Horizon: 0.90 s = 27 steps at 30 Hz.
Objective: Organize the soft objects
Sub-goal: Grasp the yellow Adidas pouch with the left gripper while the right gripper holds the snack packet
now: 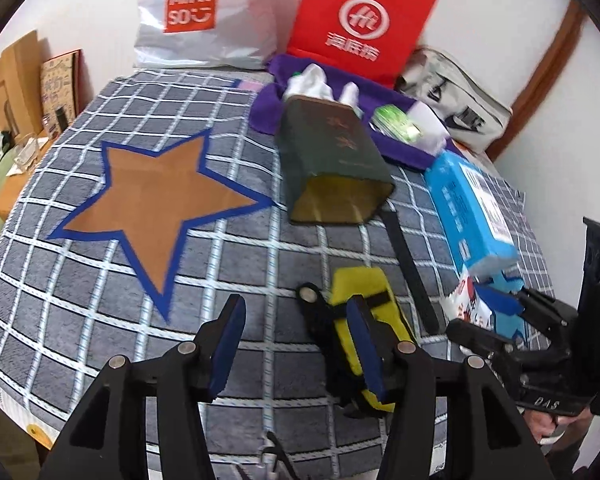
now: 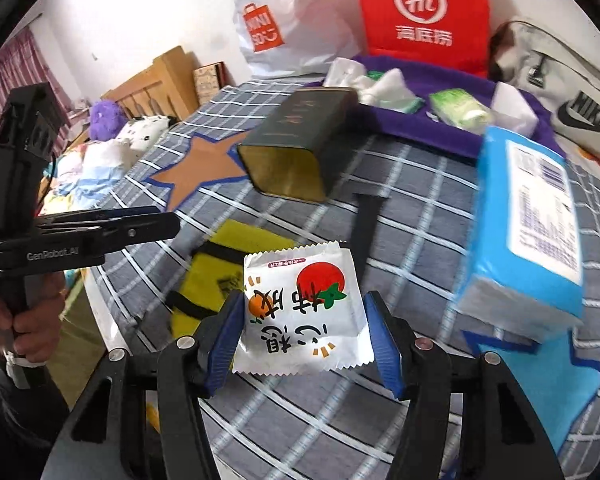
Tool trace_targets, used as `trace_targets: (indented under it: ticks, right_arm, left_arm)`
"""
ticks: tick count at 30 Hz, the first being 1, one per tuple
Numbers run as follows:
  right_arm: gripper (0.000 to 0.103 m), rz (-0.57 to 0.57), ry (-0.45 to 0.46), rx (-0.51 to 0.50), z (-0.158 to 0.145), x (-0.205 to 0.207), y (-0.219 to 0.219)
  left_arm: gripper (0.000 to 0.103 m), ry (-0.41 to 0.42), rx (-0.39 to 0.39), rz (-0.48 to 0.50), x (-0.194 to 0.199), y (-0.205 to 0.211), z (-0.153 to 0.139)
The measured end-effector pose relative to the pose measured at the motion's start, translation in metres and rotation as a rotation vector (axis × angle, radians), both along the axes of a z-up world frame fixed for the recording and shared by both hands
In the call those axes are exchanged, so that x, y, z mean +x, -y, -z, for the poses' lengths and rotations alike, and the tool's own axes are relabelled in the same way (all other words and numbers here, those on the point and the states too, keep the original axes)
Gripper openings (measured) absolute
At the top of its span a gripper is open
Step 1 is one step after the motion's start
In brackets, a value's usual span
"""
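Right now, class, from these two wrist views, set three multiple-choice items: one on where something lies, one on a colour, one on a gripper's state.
1. Where does the brown star lie relative to the dark green tin, in the left wrist view?
A. To its left
B. Inside it
C. On top of it

2. What colour is the cloth under the tissue packs?
A. Orange
B. Purple
C. Pink

3. What is between the right gripper's fingers?
A. A black strap
B. Nothing
C. A white sachet with a tomato picture

Answers: 1 A, the star is flat on the checked blanket left of the tin. 2 B, the cloth is plainly purple. 3 C, the sachet sits between the blue pads.
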State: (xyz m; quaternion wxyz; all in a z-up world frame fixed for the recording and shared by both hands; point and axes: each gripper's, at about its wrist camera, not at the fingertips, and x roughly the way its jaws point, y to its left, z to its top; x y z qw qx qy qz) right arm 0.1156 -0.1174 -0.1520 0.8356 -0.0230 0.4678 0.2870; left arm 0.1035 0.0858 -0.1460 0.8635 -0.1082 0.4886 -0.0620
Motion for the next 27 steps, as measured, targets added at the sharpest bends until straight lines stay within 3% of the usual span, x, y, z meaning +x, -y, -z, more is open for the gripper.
trace_targets:
  ticks: [12, 16, 21, 27]
  right_arm:
    - [0.06, 0.112, -0.008, 0.016, 0.015, -0.013, 0.066]
    - [0.06, 0.135, -0.014, 0.02, 0.021, -0.012, 0.078]
    - [0.06, 0.154, -0.03, 0.035, 0.028, -0.009, 0.087]
    - [0.06, 0.159, -0.039, 0.051, 0.032, -0.008, 0.092]
  left_arm:
    - [0.05, -0.055, -0.021, 0.098, -0.008, 0.043, 0.021]
    - [0.034, -0.069, -0.052, 0.089, -0.007, 0.042, 0.023]
    - [0.033, -0.06, -0.072, 0.09, -0.004, 0.047, 0.022]
    - [0.034, -0.094, -0.04, 0.12, 0.004, 0.066, 0.032]
